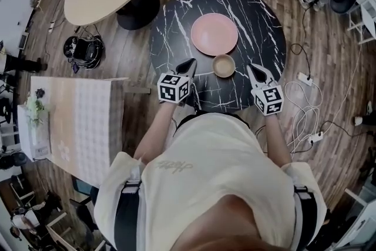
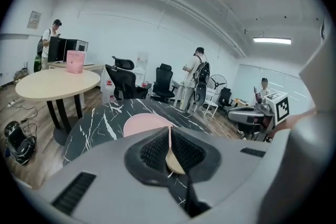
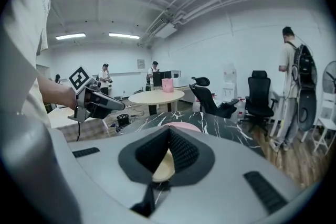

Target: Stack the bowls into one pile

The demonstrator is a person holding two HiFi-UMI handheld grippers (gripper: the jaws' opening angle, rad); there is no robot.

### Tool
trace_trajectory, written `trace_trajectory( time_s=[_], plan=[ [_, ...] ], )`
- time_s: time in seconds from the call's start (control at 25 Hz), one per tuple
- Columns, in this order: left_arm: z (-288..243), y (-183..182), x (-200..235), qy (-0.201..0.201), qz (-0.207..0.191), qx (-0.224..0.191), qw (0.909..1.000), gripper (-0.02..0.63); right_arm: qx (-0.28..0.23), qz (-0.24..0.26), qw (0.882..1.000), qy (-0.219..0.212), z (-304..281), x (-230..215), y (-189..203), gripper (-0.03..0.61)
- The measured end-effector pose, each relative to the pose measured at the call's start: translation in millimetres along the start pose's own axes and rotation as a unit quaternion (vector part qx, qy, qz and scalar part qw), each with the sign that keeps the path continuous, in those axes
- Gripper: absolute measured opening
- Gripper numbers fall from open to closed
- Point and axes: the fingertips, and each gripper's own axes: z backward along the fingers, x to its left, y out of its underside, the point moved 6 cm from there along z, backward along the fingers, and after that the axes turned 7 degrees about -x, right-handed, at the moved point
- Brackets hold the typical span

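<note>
L gripper (image 1: 192,63) was pressed shut on nothing; pink bowl (image 1: 214,34) and small tan bowl (image 1: 224,65) sat just beside each other, unstacked, on the marble table (image 1: 176,26); R gripper (image 1: 252,69) shut, empty too — going in w/ jaws closed could shove the tan bowl across the slick top.

The left hand-held gripper (image 2: 169,131) hides all but a sliver of the tan bowl (image 2: 173,164). The pink dish (image 2: 140,124) is half hidden too.
</note>
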Motion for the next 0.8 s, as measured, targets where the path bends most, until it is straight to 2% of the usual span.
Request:
trace_trajectory(
  time_s=[0.32, 0.64, 0.8],
  plan=[
    [14, -65, -26, 0.017, -0.05, -0.065, 0.9965, 0.028, -0.067, 0.033, 0.997, -0.032, -8, 4, -72, 0.005],
    [23, -119, -29, 0.016, -0.067, -0.125, 0.9898, 0.028, -0.145, 0.053, 0.987, -0.046, -9, 2, -148, 0.005],
    [25, -138, -31, 0.012, -0.074, -0.144, 0.9868, 0.028, -0.176, 0.059, 0.981, -0.049, -7, -2, -173, 0.005]
  ],
)
